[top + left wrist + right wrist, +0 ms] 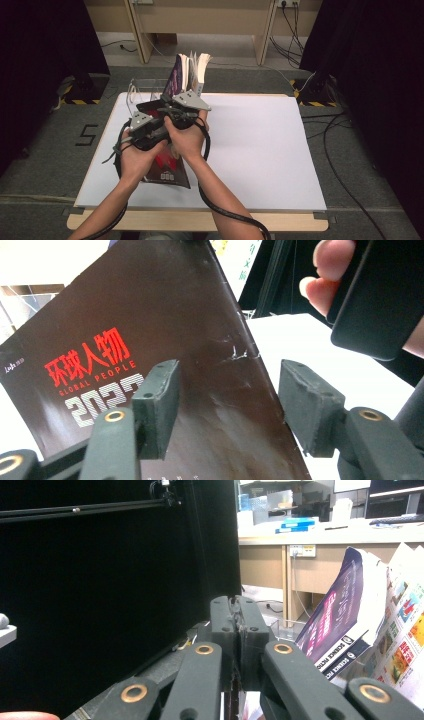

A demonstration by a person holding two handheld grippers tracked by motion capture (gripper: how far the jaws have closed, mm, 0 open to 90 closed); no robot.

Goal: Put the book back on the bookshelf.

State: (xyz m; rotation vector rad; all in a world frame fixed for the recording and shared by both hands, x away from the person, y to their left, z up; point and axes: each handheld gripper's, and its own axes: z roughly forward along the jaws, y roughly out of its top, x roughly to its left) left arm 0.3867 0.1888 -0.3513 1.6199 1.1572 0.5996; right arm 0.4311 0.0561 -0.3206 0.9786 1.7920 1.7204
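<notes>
A dark magazine [167, 172] with red and white cover lettering [150, 330] is held tilted up off the white table [260, 145], at its left half. My right gripper [239, 605] is shut, with a thin edge pinched between its pads; in the high view it [175, 104] sits at the magazine's top end. Close beside it, my left gripper [152, 112] is open. In its own view, my left gripper [230, 390] has its jaws spread in front of the cover, and the magazine's right edge runs between them.
Behind the hands, a purple book [176, 75] [340, 615] and a colourful illustrated one [405, 630] lean in a clear stand [145, 87] at the table's back edge. Black curtains hang on both sides. The white table's right half [280, 165] lies bare.
</notes>
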